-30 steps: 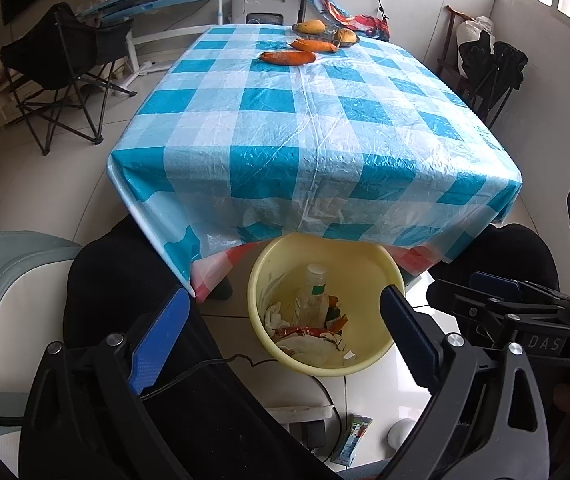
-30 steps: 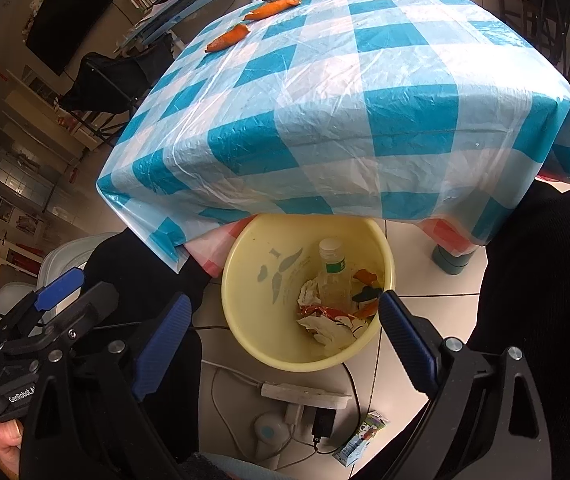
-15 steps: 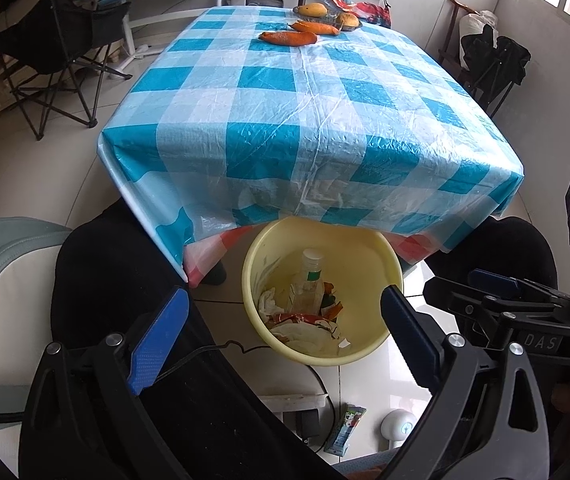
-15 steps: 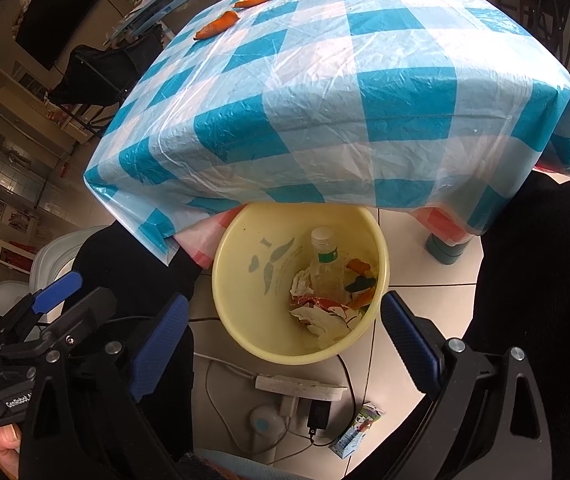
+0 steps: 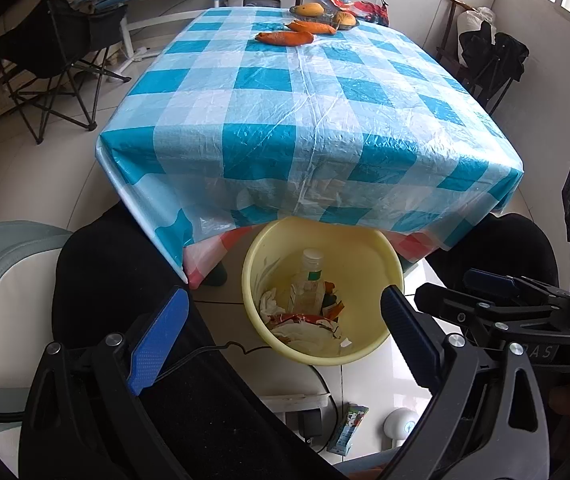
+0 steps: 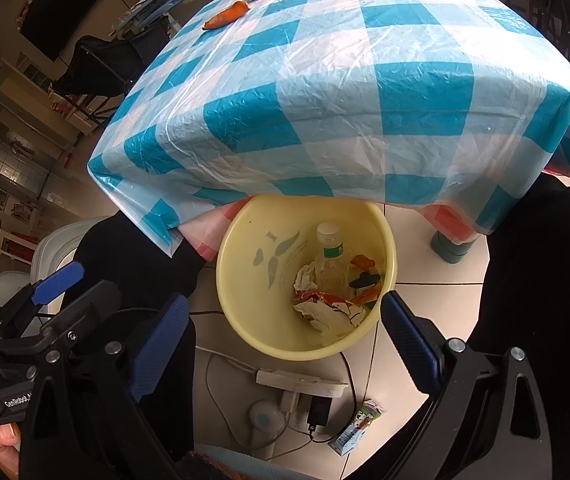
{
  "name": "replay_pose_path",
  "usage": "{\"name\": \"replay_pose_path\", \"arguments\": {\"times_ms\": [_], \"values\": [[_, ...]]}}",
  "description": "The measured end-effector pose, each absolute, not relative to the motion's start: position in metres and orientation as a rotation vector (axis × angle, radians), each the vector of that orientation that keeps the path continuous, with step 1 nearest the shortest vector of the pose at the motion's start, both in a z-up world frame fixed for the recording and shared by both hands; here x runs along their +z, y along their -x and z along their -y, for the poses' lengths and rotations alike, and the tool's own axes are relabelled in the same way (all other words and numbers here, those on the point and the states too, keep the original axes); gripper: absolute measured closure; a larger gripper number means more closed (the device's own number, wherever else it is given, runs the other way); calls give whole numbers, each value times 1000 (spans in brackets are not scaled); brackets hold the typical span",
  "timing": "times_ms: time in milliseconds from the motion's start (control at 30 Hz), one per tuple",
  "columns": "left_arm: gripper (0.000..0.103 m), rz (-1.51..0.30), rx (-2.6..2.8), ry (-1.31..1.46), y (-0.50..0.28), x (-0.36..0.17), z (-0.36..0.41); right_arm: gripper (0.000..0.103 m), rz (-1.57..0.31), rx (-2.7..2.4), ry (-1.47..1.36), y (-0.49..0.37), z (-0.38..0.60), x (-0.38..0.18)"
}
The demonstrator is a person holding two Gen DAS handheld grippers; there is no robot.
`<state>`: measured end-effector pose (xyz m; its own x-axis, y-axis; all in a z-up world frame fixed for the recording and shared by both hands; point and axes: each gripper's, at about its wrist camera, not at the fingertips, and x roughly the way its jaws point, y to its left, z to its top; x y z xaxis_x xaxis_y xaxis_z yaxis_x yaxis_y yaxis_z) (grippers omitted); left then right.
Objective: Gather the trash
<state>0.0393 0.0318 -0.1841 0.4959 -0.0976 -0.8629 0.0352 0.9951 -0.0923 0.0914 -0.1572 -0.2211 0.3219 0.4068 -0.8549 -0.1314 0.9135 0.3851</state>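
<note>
A yellow basin (image 5: 365, 240) (image 6: 253, 320) stands on the floor under the table's near edge. It holds a clear plastic bottle (image 5: 308, 280) (image 6: 331, 260), crumpled paper (image 5: 305, 330) (image 6: 327, 316) and colourful wrappers. My left gripper (image 5: 281, 330) is open and empty, above the basin. My right gripper (image 6: 281, 330) is open and empty too, above the basin's near rim. A small drink carton (image 5: 349, 428) (image 6: 355, 428) lies on the floor tiles in front of the basin.
The table (image 5: 305, 112) (image 6: 345, 80) wears a blue-white checked plastic cloth; carrots (image 5: 285, 38) (image 6: 227, 16) and fruit lie at its far end. A power strip (image 6: 301, 382) with cables lies on the floor. A folding chair (image 5: 53, 64) stands left. The person's black-clad legs flank the basin.
Both grippers have drawn back and risen a little; the basin and table sit slightly farther in view. Both stay open and empty.
</note>
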Motion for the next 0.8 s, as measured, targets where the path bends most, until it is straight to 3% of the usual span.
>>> {"name": "replay_pose_path", "arguments": {"times_ms": [800], "values": [[10,-1010,-96,82,-36,-177,-33,10,-1117,345,-258,-86,161,-209]]}}
